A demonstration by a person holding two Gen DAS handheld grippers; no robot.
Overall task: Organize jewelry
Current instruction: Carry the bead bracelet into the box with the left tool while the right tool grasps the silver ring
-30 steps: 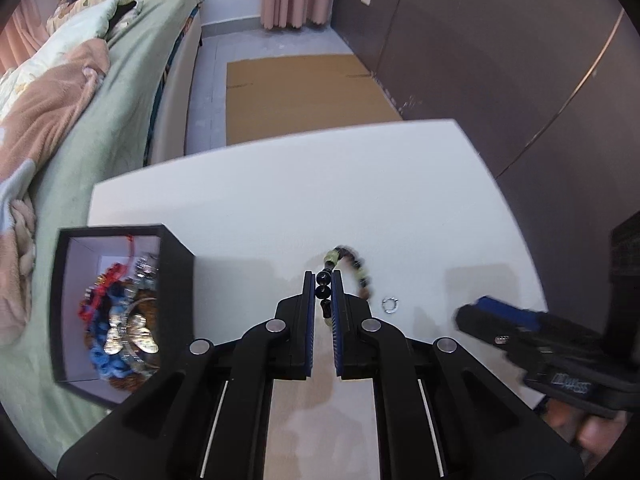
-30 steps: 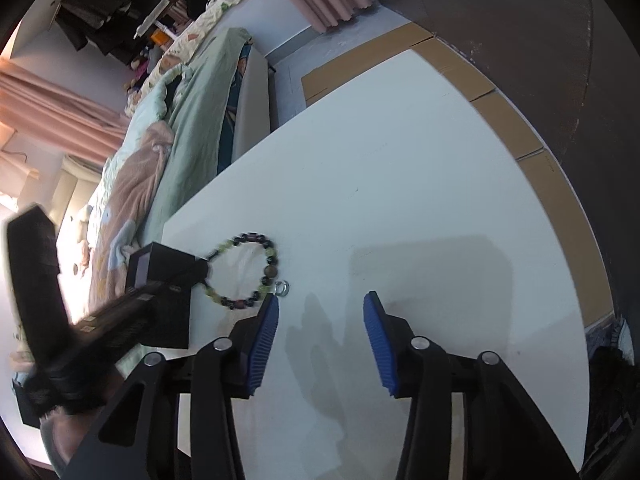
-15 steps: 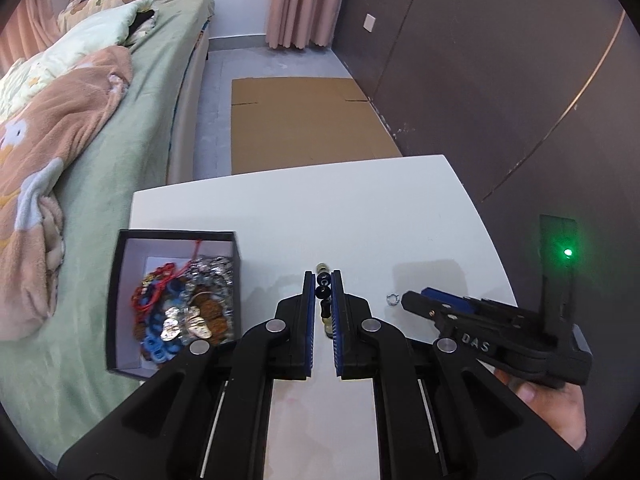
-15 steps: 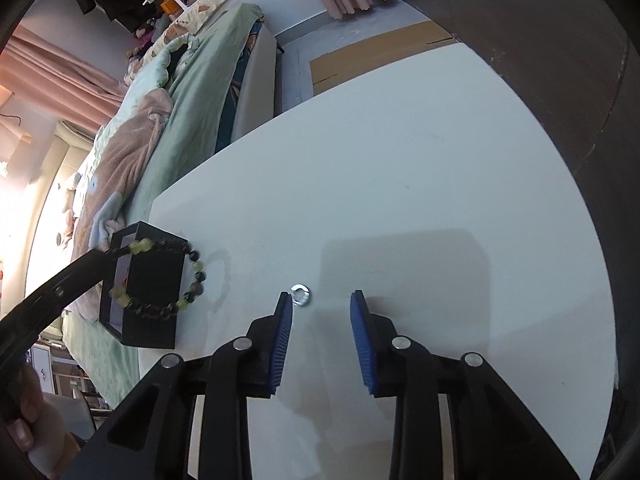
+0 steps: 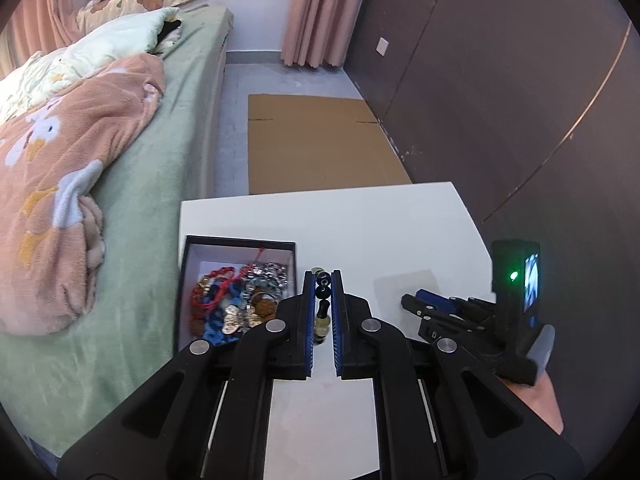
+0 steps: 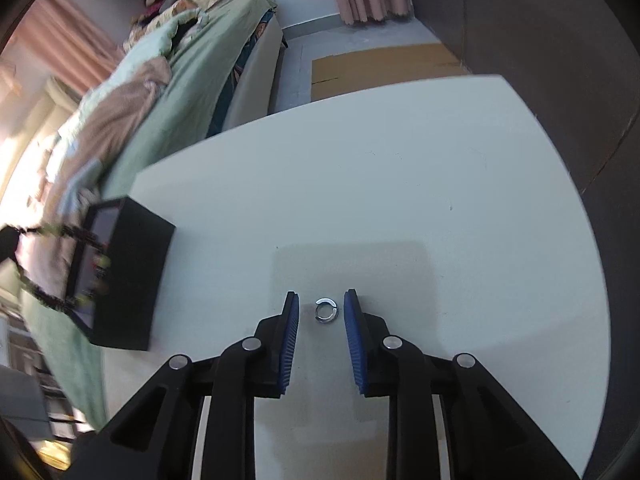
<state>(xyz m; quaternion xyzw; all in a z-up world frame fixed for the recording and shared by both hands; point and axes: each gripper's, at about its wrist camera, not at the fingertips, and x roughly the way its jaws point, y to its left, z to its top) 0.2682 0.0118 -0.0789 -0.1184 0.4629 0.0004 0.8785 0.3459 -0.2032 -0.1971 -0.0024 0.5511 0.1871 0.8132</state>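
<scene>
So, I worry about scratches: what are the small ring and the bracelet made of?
The ring looks like polished metal: silvery with bright glints. The bracelet is glossy beads, dark and pale green, perhaps stone or glass; the pictures cannot settle which.

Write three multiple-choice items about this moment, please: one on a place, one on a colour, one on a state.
1. Where does the small silver ring lie?
A. in the black box
B. on the white table, between the right gripper's fingers
C. on the bed

2. What colour are the gripper pads?
A. blue
B. red
C. yellow

3. What is the state of the left gripper?
A. wide open, empty
B. shut on the bead bracelet
C. out of view

Answers:
1 B, the ring rests on the white table inside the open right gripper.
2 A, both pads show blue.
3 B, the bead bracelet sits clamped, beside the black box.
</scene>
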